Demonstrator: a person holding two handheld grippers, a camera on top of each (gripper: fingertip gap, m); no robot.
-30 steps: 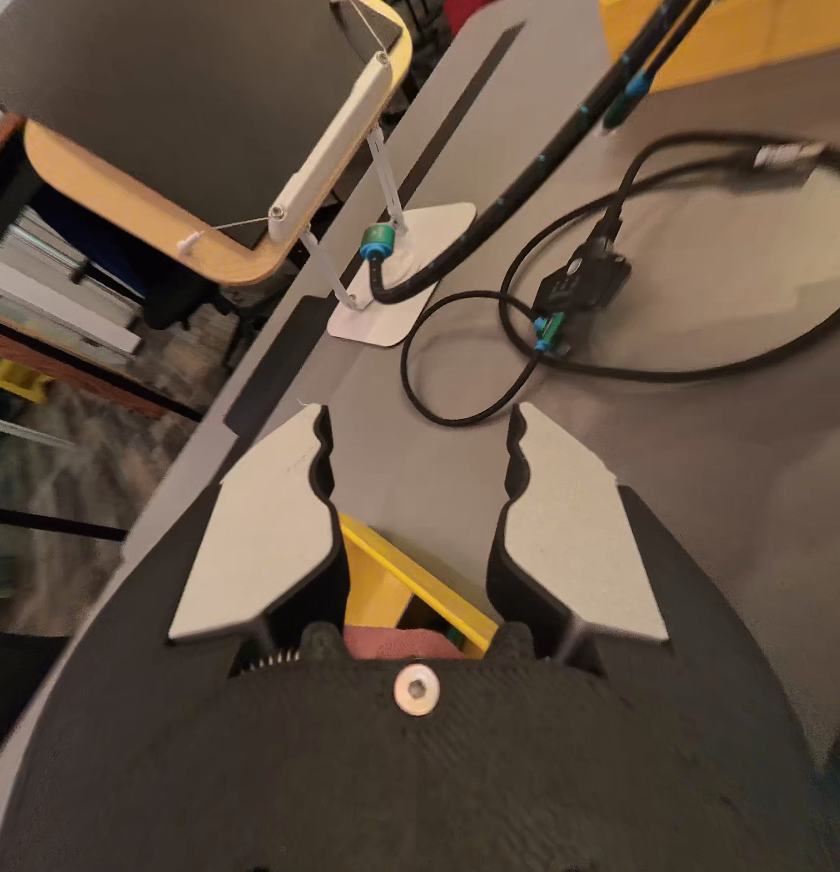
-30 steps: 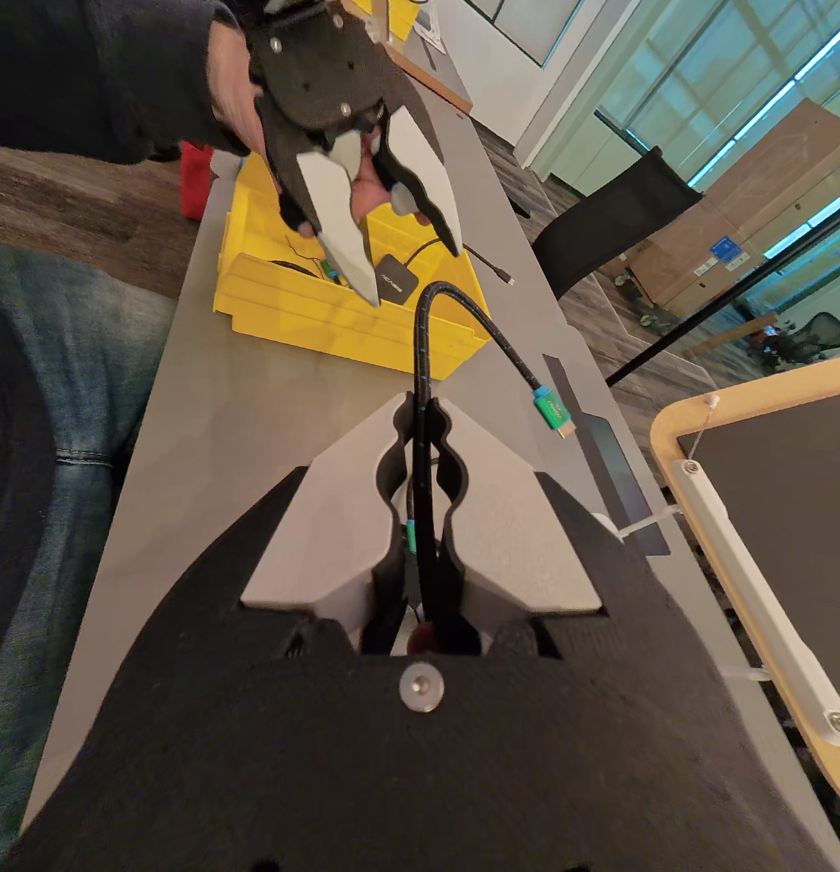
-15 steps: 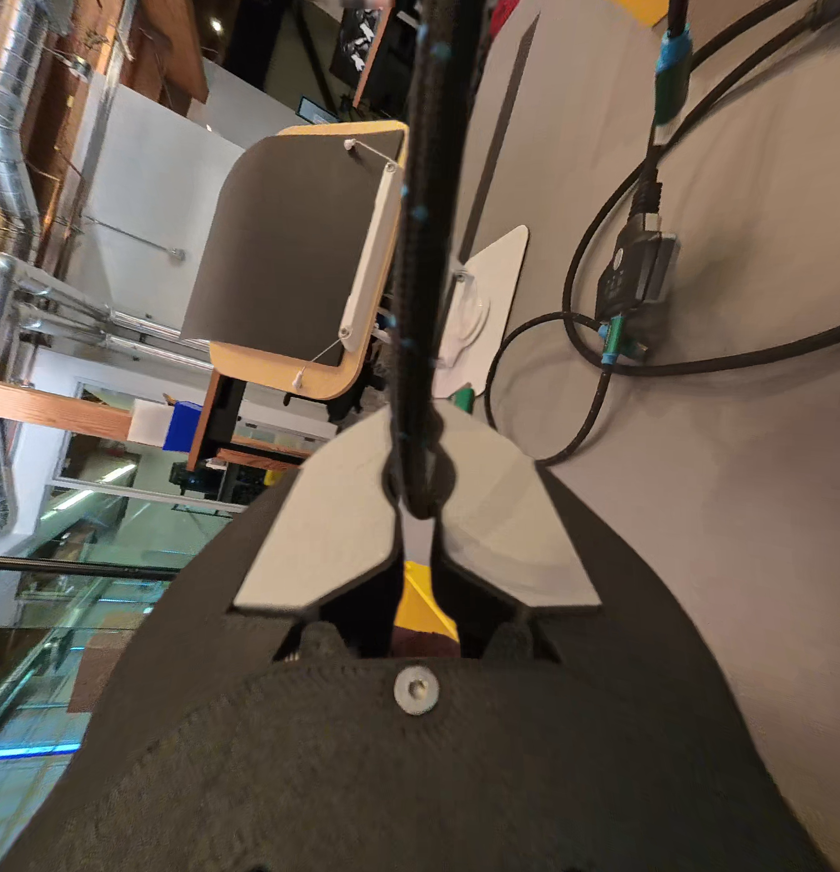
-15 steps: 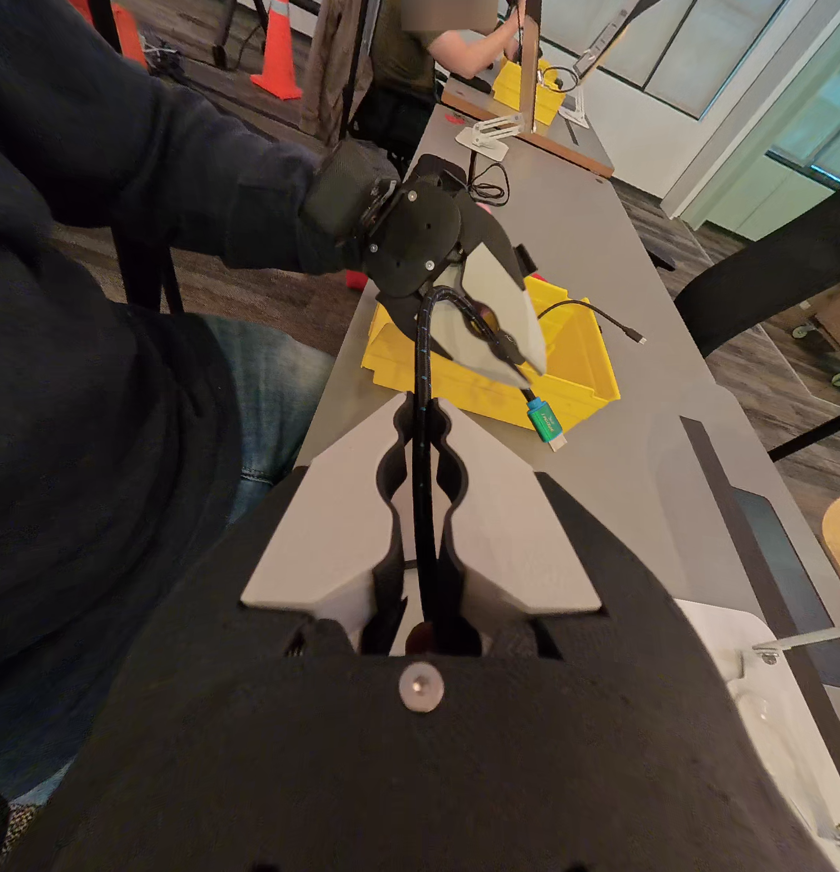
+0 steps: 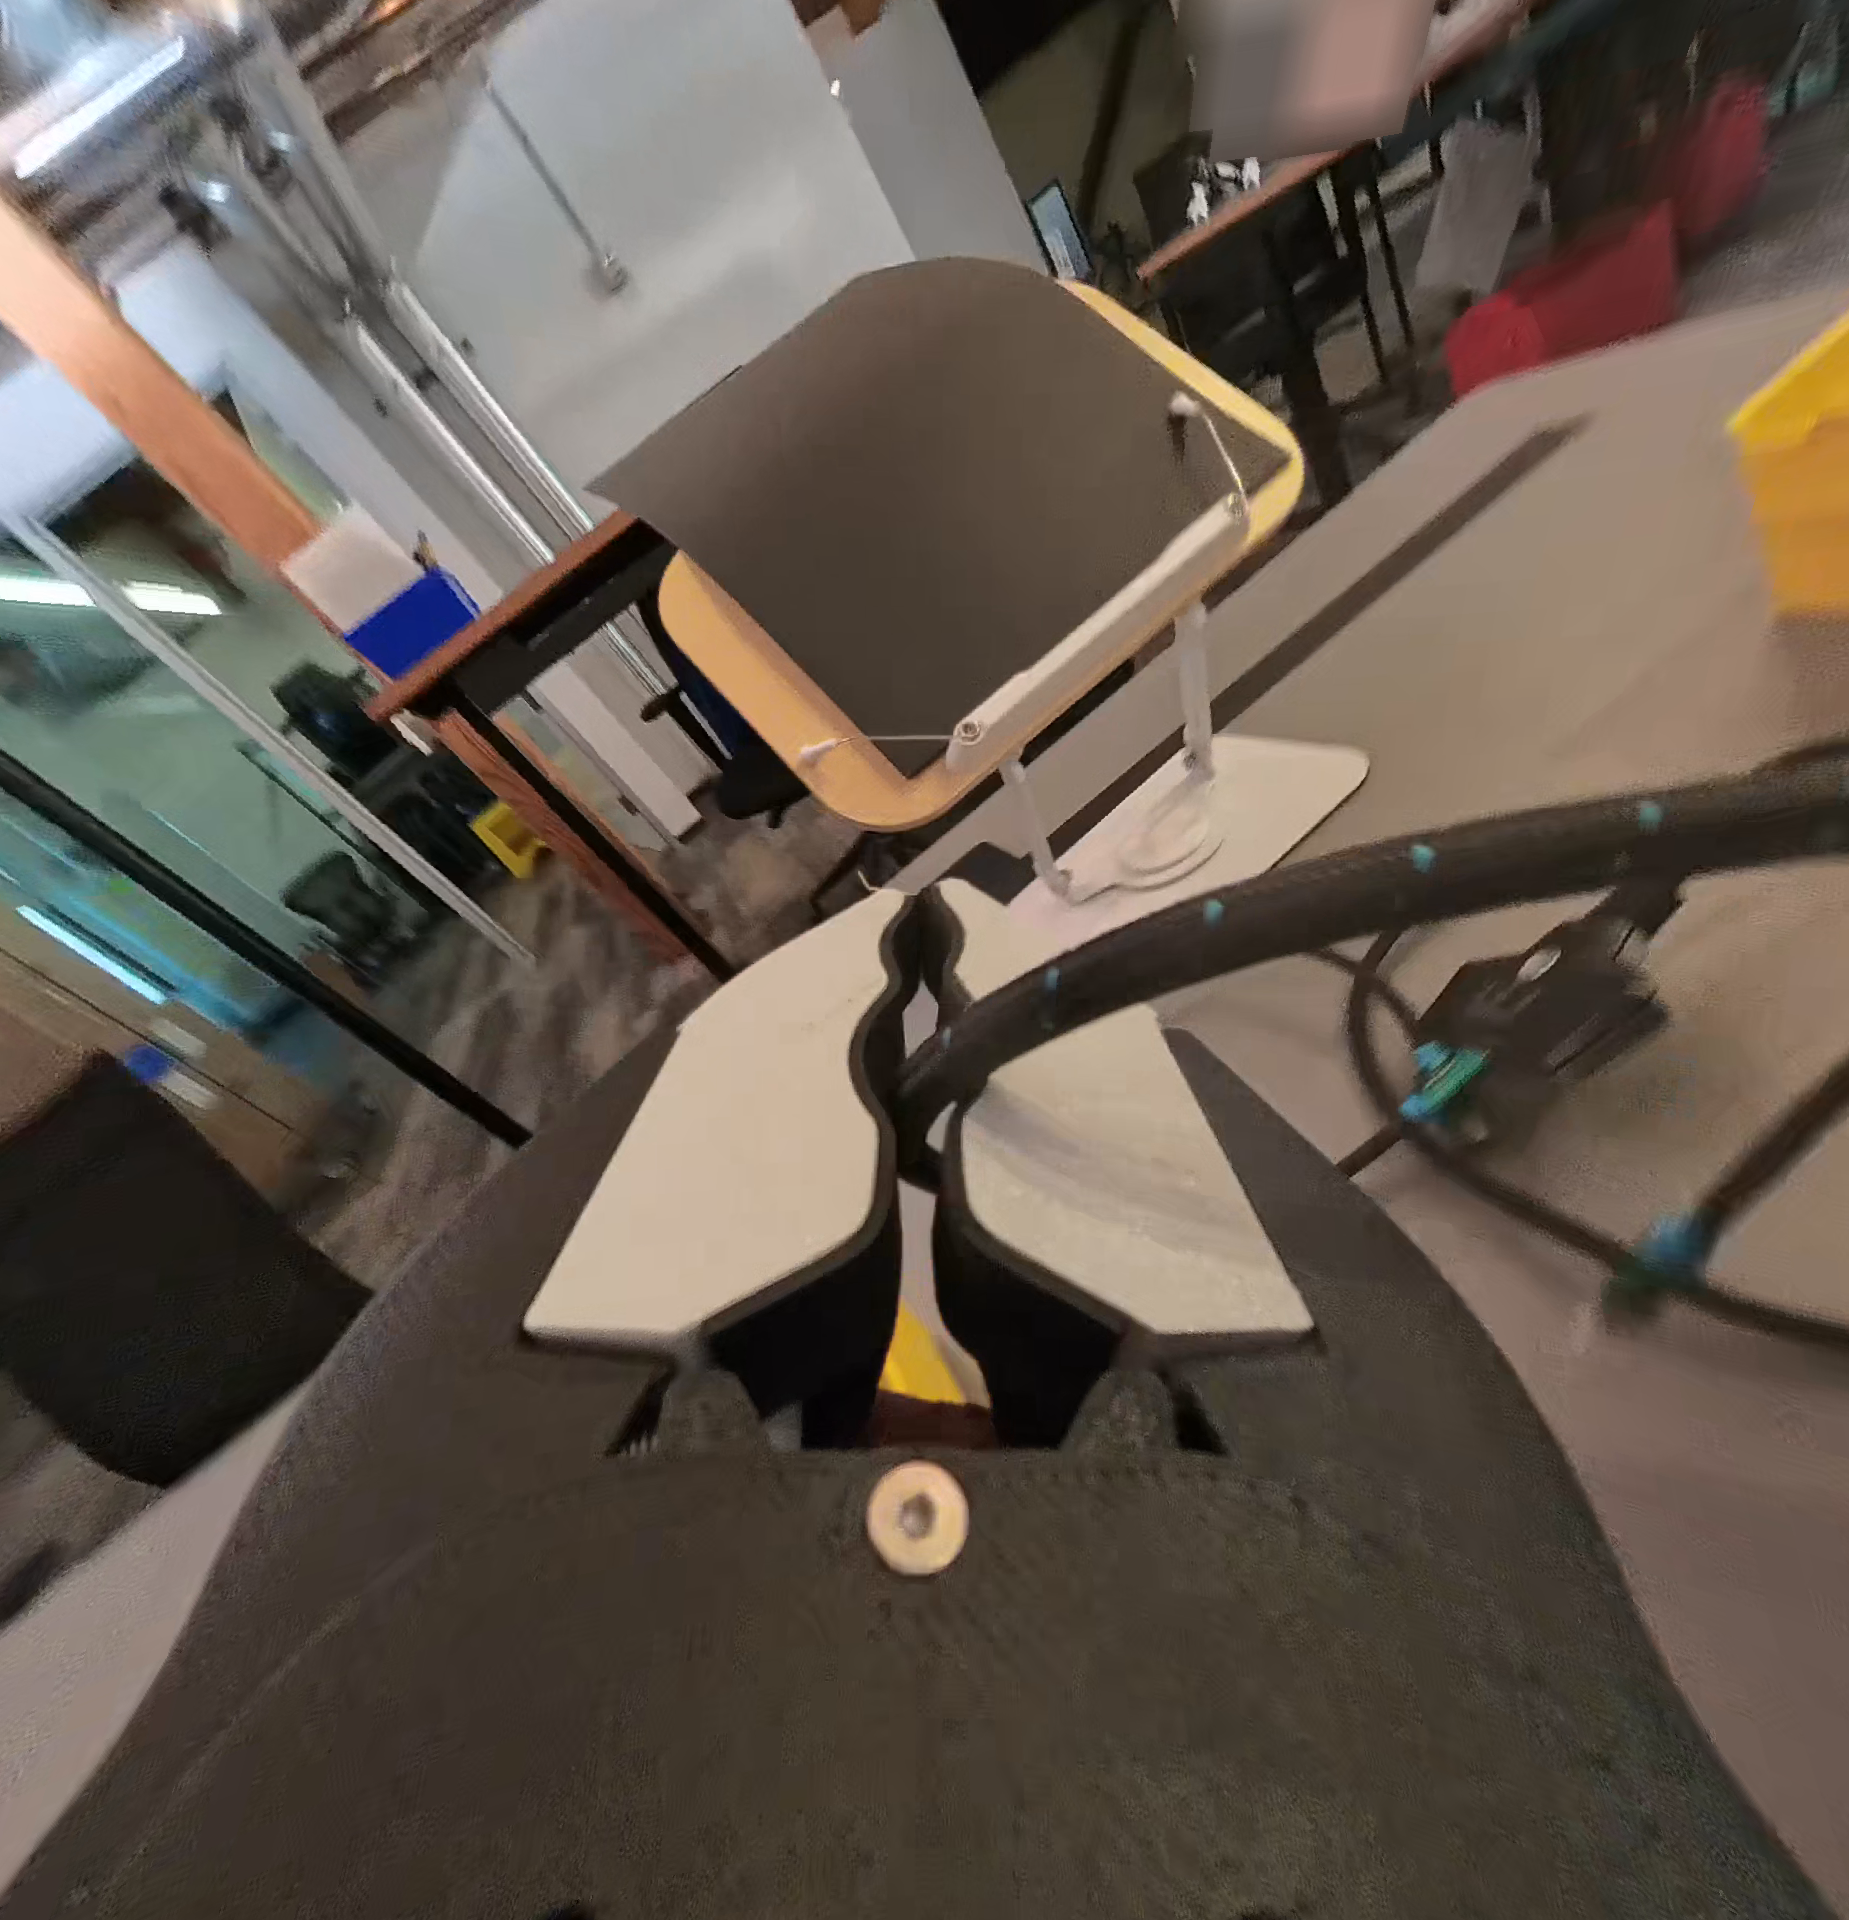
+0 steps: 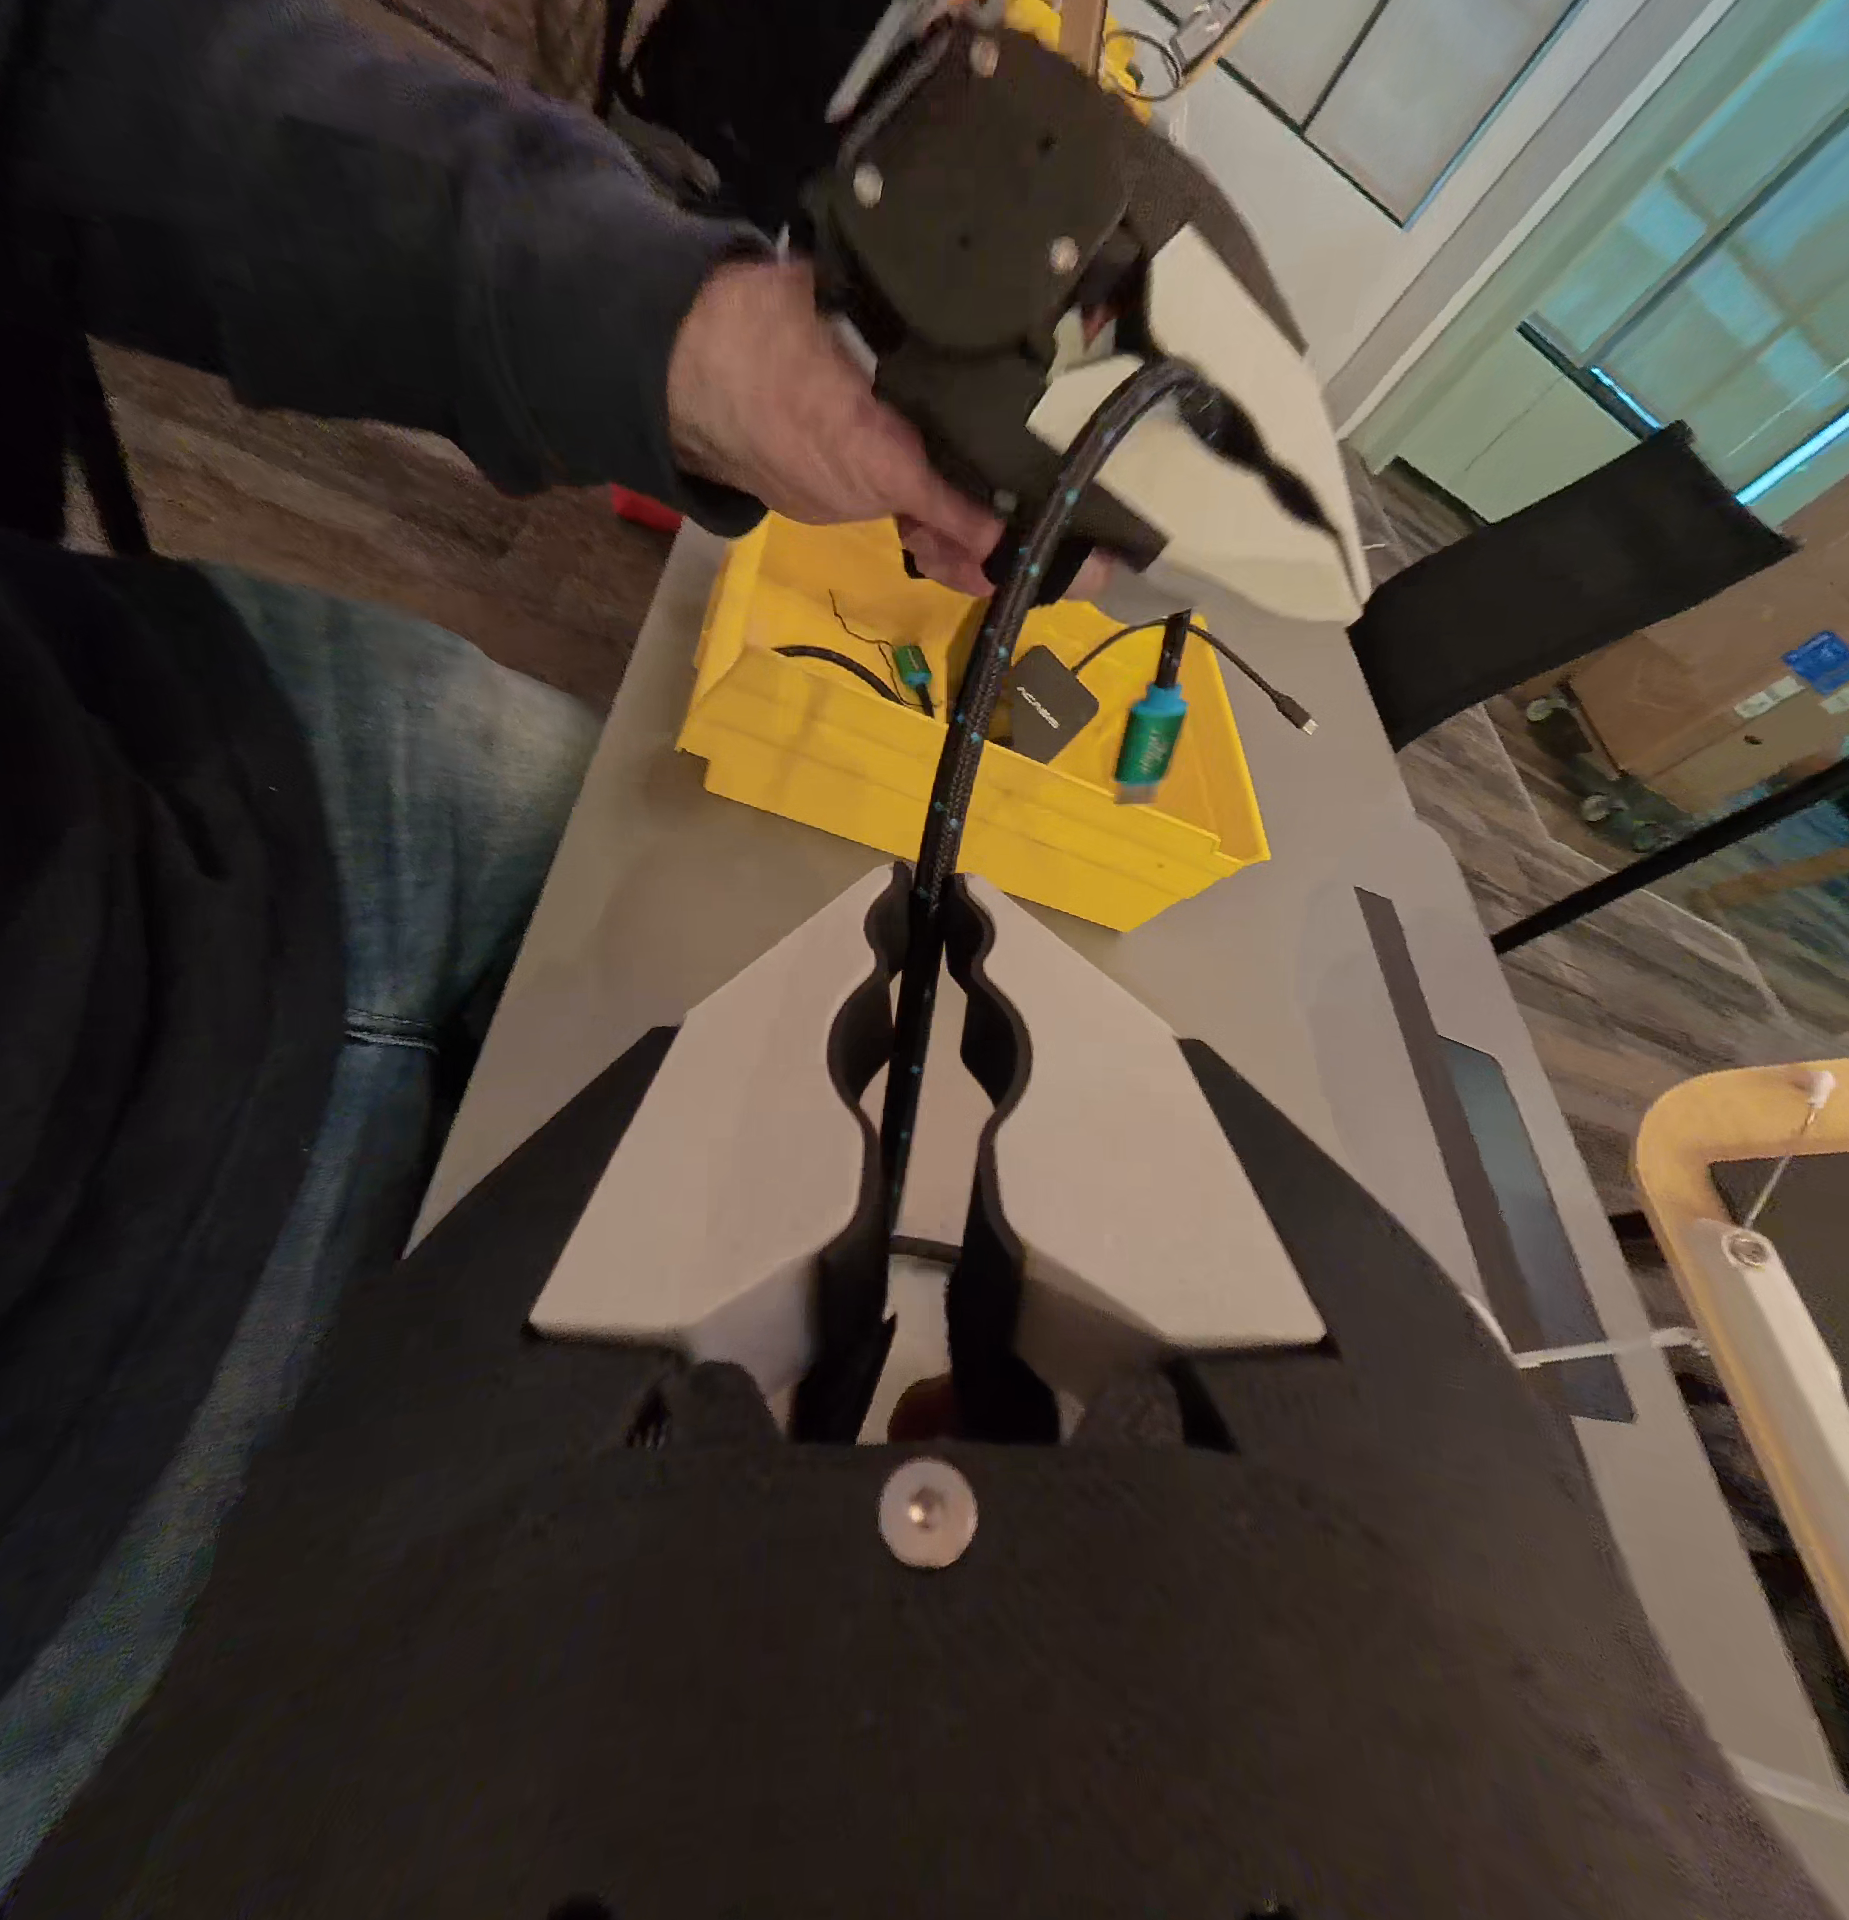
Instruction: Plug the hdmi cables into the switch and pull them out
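The thick black braided HDMI cable with teal flecks [image 6: 961, 727] is running between both pairs of fingers. The right gripper [image 6: 925, 899] is pinching it tight, fingers nearly together; beyond their tips the left gripper [image 6: 1252, 468] is clamping it too, the teal-and-green plug [image 6: 1148, 738] dangling below over the yellow plastic bin [image 6: 961, 821]. Right of the left gripper's fingers [image 5: 754, 1132], the small black switch box [image 5: 1533, 1008] is sitting on the grey tabletop [image 5: 1585, 644], cables around it.
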